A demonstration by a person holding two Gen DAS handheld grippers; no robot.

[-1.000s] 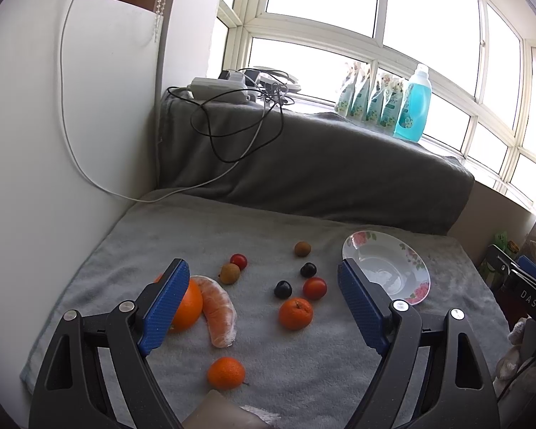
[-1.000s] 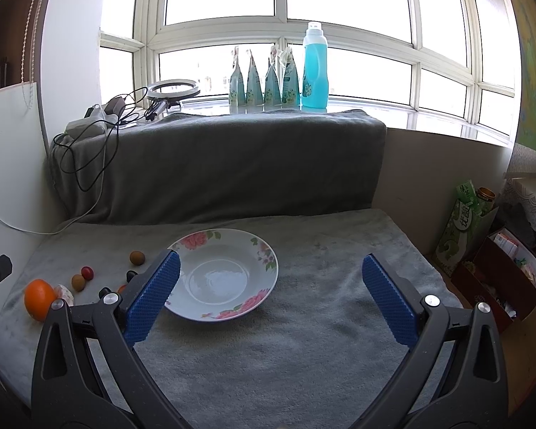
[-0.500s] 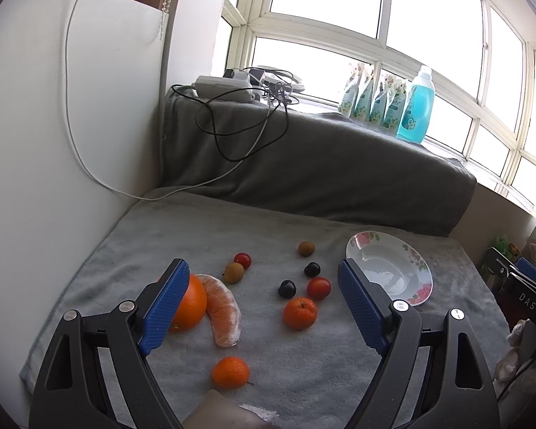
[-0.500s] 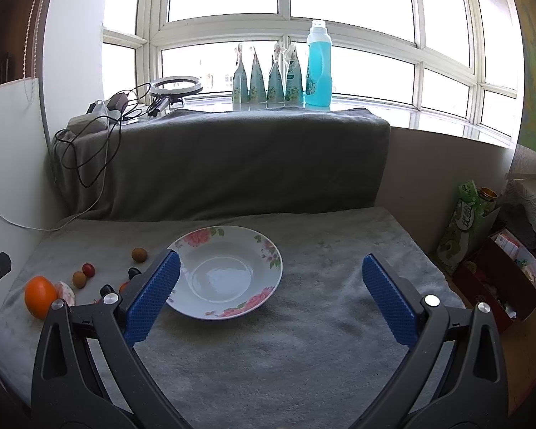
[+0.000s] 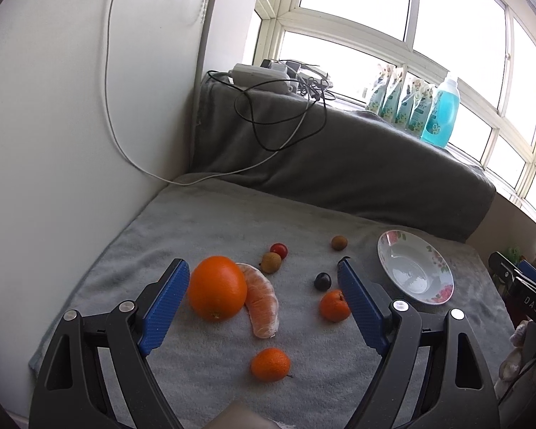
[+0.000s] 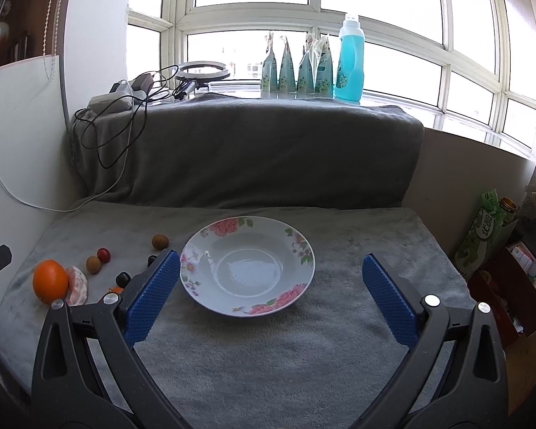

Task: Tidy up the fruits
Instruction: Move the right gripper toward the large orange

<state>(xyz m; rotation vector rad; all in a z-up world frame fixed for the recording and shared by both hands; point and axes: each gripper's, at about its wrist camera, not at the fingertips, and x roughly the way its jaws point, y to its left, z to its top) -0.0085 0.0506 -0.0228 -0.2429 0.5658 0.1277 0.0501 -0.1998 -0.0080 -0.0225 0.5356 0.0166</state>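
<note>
Since a second ago the left tongs point(image 5: 262, 300) have come down and forward toward the fruit, so the big orange point(image 5: 217, 287), then half hidden behind the left blue pad, now lies in full sight between the pads, close to the left one; the right tongs point(image 6: 269, 295) have edged toward the plate point(image 6: 247, 239), which looms a little larger. Both tongs stand wide apart and hold nothing. In the left wrist view the fruit lies scattered on the grey blanket point(image 5: 203, 221) that covers the desk: the peeled orange segment point(image 5: 263, 302) touches the big orange at its 3 o'clock side, a small mandarin point(image 5: 270, 364) lies at 6 o'clock from the segment, another mandarin point(image 5: 334, 305) sits just beside the right pad, and a dark plum point(image 5: 322, 281) lies at 11 o'clock from that mandarin. A brownish fruit point(image 5: 271, 262) and a red cherry tomato point(image 5: 279, 249) sit touching or nearly so at 12 o'clock from the segment, and a second brownish fruit point(image 5: 339, 242) lies apart toward 2 o'clock. The flowered plate is empty, at 3 o'clock from the fruit. On the windowsill stands a blue bottle point(image 6: 349, 62) beside a row of pouches point(image 6: 296, 68).
</note>
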